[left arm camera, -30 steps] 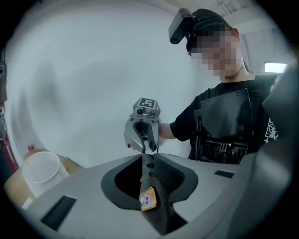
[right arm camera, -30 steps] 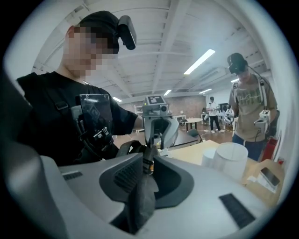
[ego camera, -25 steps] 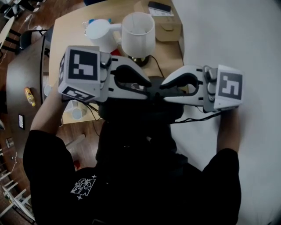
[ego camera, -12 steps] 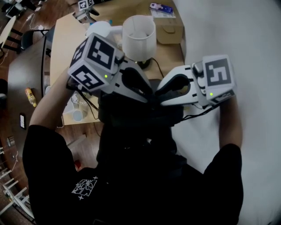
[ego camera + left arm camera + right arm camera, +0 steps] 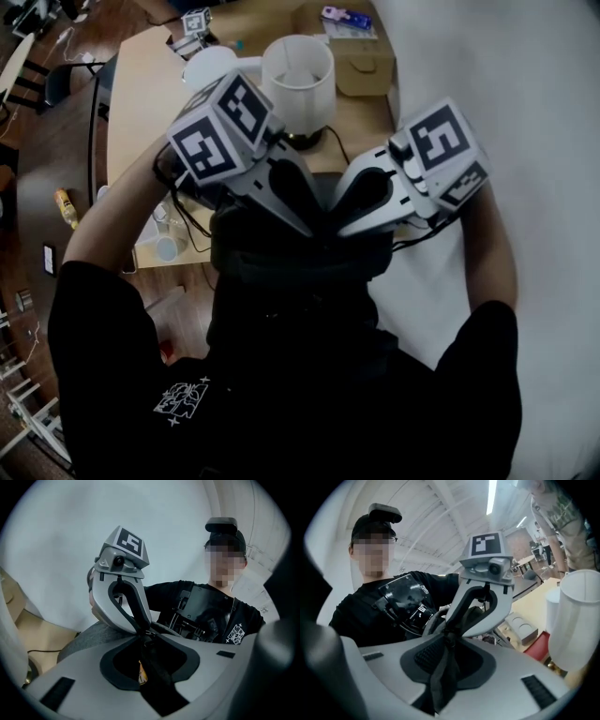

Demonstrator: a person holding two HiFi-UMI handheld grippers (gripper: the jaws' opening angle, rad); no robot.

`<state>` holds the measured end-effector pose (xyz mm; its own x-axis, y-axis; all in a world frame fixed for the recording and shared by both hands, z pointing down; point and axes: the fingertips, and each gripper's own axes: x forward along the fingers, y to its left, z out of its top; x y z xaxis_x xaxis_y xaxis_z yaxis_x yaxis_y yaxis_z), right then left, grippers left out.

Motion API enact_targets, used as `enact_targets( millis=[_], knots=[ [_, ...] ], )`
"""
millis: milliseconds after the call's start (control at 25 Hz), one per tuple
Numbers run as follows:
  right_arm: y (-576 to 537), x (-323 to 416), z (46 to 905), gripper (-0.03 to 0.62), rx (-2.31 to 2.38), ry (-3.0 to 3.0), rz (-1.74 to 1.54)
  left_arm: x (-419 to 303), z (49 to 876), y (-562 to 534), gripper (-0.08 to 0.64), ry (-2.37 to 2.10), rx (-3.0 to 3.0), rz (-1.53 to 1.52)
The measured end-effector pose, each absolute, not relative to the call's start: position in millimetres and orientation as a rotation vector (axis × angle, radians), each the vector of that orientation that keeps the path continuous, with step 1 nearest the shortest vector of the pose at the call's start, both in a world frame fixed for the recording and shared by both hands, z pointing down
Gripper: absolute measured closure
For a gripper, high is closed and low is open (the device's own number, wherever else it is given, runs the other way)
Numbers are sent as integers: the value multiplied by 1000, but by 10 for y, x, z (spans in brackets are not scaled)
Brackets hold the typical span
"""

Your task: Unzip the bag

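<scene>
A dark bag (image 5: 298, 281) rests upright against my body. Both grippers meet tip to tip at its top edge. My left gripper (image 5: 312, 225) comes in from the left, shut on a black strip of the bag (image 5: 157, 672) with an orange tag beside it. My right gripper (image 5: 341, 226) comes in from the right; its jaws have just been closing and now pinch a dark grey fabric pull (image 5: 440, 677). In the left gripper view the right gripper (image 5: 143, 629) stands opposite my left gripper (image 5: 146, 638). In the right gripper view the left gripper (image 5: 453, 629) faces my right gripper (image 5: 449, 638).
A wooden desk (image 5: 136, 89) lies beyond the bag with a white lamp shade (image 5: 297, 75), a white jug (image 5: 208, 66), a cardboard box (image 5: 363, 58) and cables. A pale surface (image 5: 525, 141) fills the right side. Dark floor with chairs lies at left.
Both grippers have rolled, their marker cubes swinging up and inward, while the tips stayed together at the bag's top. The right jaws have narrowed onto the fabric pull.
</scene>
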<state>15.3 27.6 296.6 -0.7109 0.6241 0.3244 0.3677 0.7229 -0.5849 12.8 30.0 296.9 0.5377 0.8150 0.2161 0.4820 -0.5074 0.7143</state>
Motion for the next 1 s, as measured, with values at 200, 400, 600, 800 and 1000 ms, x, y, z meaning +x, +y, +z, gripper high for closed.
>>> enact_targets(
  millis=[200, 400, 600, 800, 1000],
  knots=[
    [271, 169, 2846, 539, -754, -2461, 565, 123, 2862, 278, 517, 1049, 2303, 734],
    [309, 158, 2737, 555, -729, -2497, 489, 113, 2724, 332, 534, 1056, 2381, 725],
    [422, 125, 2732, 554, -703, -2448, 407, 118, 2694, 482, 537, 1081, 2457, 851],
    [467, 155, 2739, 569, -614, -2357, 224, 149, 2693, 522, 543, 992, 2689, 1033],
    [427, 164, 2685, 572, -414, -2373, 70, 84, 2644, 447, 549, 734, 2905, 1090]
  ],
)
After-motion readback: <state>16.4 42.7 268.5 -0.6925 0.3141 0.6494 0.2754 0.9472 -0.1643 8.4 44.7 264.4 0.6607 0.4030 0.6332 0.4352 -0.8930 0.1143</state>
